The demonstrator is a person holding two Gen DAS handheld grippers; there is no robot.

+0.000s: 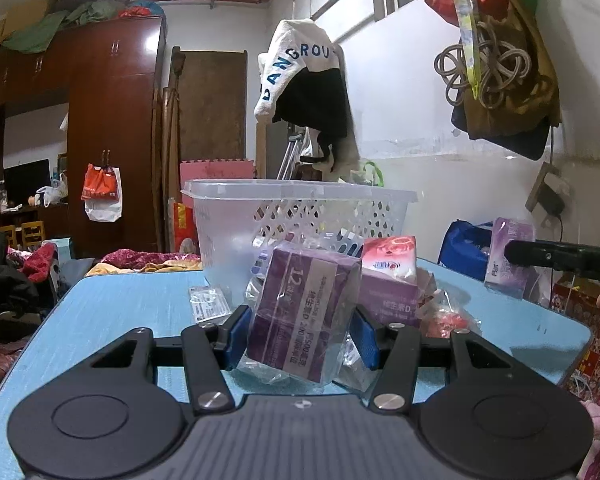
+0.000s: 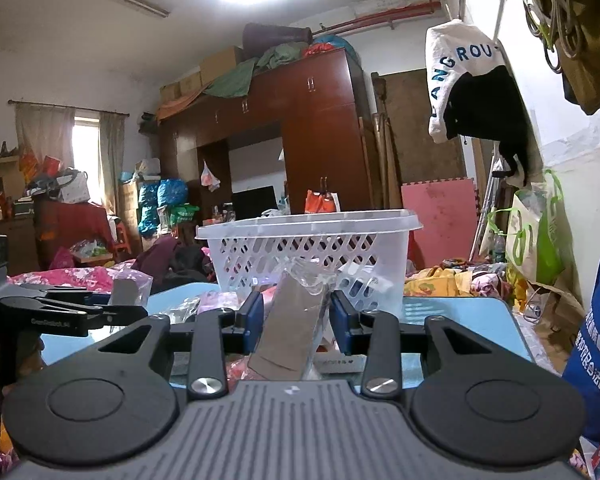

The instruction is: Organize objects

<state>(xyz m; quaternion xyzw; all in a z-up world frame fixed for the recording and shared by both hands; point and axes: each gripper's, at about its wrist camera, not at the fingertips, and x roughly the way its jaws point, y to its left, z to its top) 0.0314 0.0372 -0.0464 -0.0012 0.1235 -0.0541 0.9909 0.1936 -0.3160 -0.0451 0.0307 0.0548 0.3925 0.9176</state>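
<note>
My left gripper (image 1: 300, 334) is shut on a purple box wrapped in clear plastic (image 1: 304, 312), held just above the blue table (image 1: 112, 320). Behind it stands a clear plastic basket (image 1: 260, 220) with some packets inside. A second purple box (image 1: 388, 296) and a red-white tissue pack (image 1: 388, 258) lie to the right. My right gripper (image 2: 296, 320) is shut on a plastic-wrapped packet with its brown cardboard side showing (image 2: 292, 332), in front of the same basket (image 2: 312, 248). In the left view the right gripper's arm (image 1: 560, 258) shows with that lilac packet (image 1: 508, 256).
A small clear sachet (image 1: 204, 302) lies left of the basket. A red crinkled wrapper (image 1: 448, 320) lies at the table's right. A blue bag (image 2: 596, 344) stands right of the table. Clothes hang above the basket on the wall side. A bed with clutter lies beyond the table.
</note>
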